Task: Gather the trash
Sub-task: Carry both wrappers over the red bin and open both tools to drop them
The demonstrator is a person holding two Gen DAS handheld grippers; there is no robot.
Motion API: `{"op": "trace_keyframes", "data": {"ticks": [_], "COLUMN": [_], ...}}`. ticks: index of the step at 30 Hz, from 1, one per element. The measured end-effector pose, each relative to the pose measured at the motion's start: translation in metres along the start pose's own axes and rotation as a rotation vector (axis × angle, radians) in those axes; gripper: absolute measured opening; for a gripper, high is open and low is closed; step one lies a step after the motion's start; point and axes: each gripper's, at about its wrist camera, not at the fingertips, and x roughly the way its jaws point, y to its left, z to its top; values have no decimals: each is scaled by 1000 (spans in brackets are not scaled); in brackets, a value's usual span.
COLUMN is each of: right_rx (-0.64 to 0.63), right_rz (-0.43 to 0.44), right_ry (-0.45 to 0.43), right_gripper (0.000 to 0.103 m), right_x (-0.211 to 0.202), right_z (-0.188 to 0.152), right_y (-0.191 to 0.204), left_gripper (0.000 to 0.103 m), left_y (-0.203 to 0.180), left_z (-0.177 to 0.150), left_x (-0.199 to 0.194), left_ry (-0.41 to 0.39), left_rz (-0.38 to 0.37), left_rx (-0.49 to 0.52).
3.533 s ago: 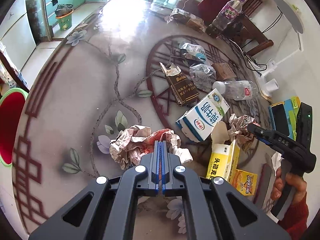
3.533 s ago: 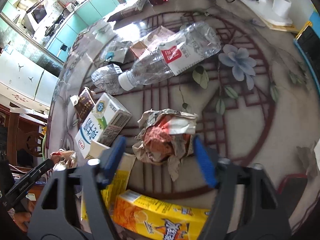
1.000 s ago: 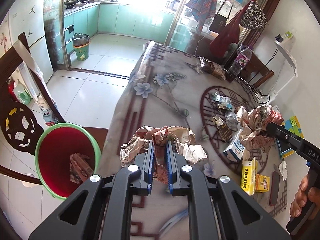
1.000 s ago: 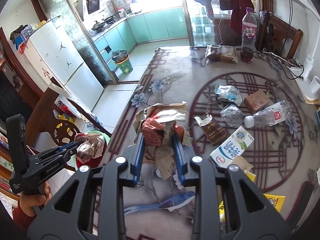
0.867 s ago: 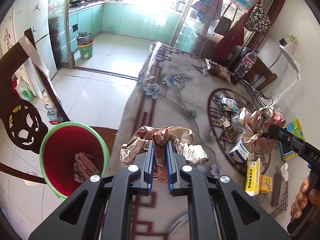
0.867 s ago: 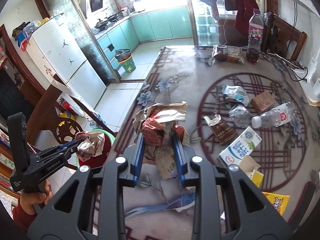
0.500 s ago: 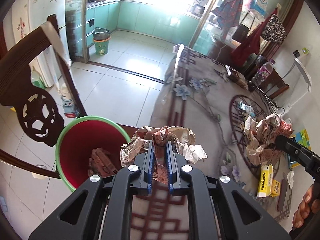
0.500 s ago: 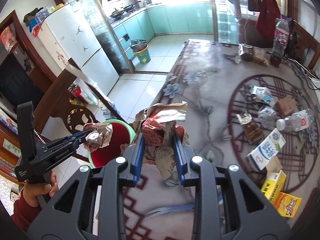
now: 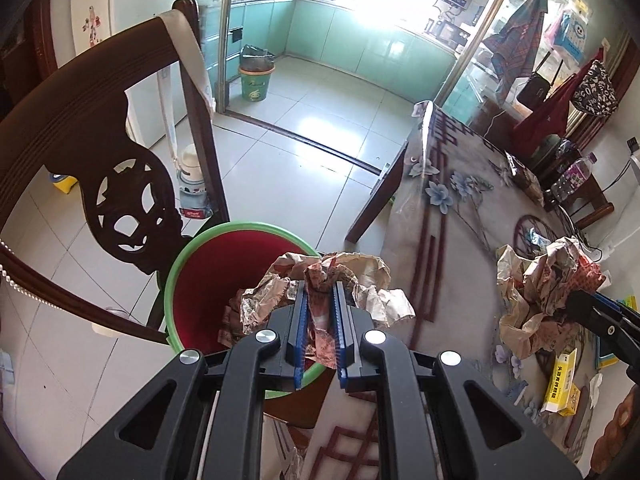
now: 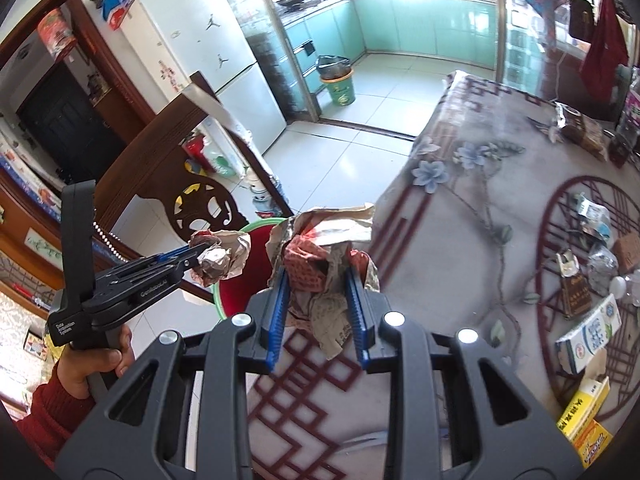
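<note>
left gripper (image 9: pixel 319 334) clenched on a crumpled paper wad (image 9: pixel 320 284), lower centre of the left wrist view; the wad bulges out above and to both sides of the blue pads, only a thin fold pinched between them. right gripper (image 10: pixel 318 320) clamped on a second paper wad (image 10: pixel 322 256), centre of the right wrist view, jaws standing wider round a thicker lump, a loose tail hanging below the pads.

risks, as a guess: the left wad sits over the right edge of the bin (image 9: pixel 180 264), not over its middle, so letting go now could bounce it off the green rim onto the floor. the thin pinch could also snag the paper on the pad teeth, so it hangs instead of dropping. the right wad is over the table edge (image 10: pixel 404 208) with the bin just behind and left of it; dropped here it likely lands on the cloth or the floor. the chair back (image 9: pixel 92 152) stands tight against the bin's left side, left of frame, so overshooting that way may clip it.

farther off, right side of the right wrist view, more trash is still on the table: milk carton (image 10: pixel 590 334), yellow box (image 10: pixel 584 408), plastic bottle (image 10: pixel 634 288).
</note>
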Motion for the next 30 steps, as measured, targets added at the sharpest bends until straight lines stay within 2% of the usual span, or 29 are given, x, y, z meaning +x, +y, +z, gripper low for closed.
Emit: {"op": "trace_keyframes", "data": {"ticks": [13,30], "right_rx": [-82,-175], "right_rz": [57,96], "right_ry": [50,128], "right_gripper": [28,29], "right_x": [41,86], "right_z": [14,28], "right_y": [34,63], "left_gripper": [9,12], "left_y": [38,63], "left_z": [13,22], "left_x": [11,50], "left_ry": [-3,60], "left_rz": [96,136], "left_rx": [-35,-97]}}
